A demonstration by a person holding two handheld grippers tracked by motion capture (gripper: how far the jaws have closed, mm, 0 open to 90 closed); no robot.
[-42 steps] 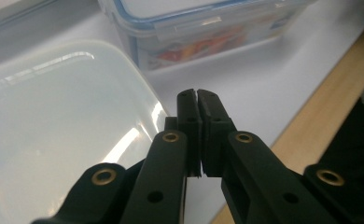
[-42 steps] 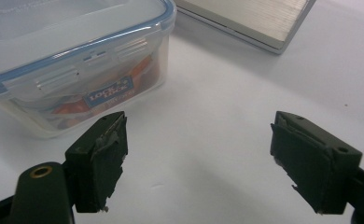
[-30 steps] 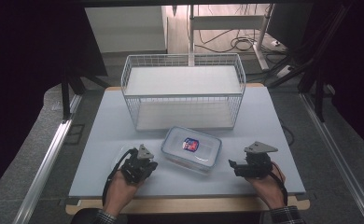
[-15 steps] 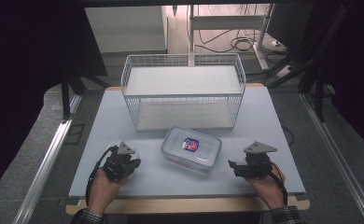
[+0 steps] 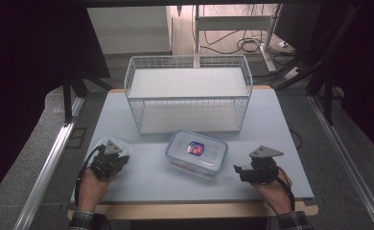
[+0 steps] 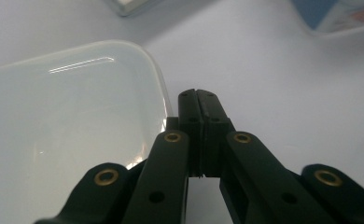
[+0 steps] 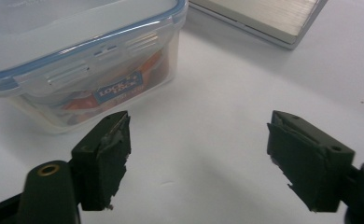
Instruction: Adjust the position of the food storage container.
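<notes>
- Two grippers, one translucent lid, one lidded container, one wire basket.
- Left gripper [image 6: 199, 95]: jaws clenched, nothing between them; the translucent lid [image 6: 73, 121] lies just beside them at the table's [image 5: 151, 182] near left.
- Lidded container [image 5: 197, 152]: near centre.
- Wire basket [image 5: 187, 93]: far centre.
- Right gripper [image 7: 199, 130]: released at near right, jaws just narrowed slightly, holding nothing.
- Change: the left gripper has moved left, away from the container; the right has stayed put.

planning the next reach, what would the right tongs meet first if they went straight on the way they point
Probably the clear lidded container: it lies just ahead of the open right tongs, slightly to one side, so one jaw would likely meet its near wall first.
</notes>
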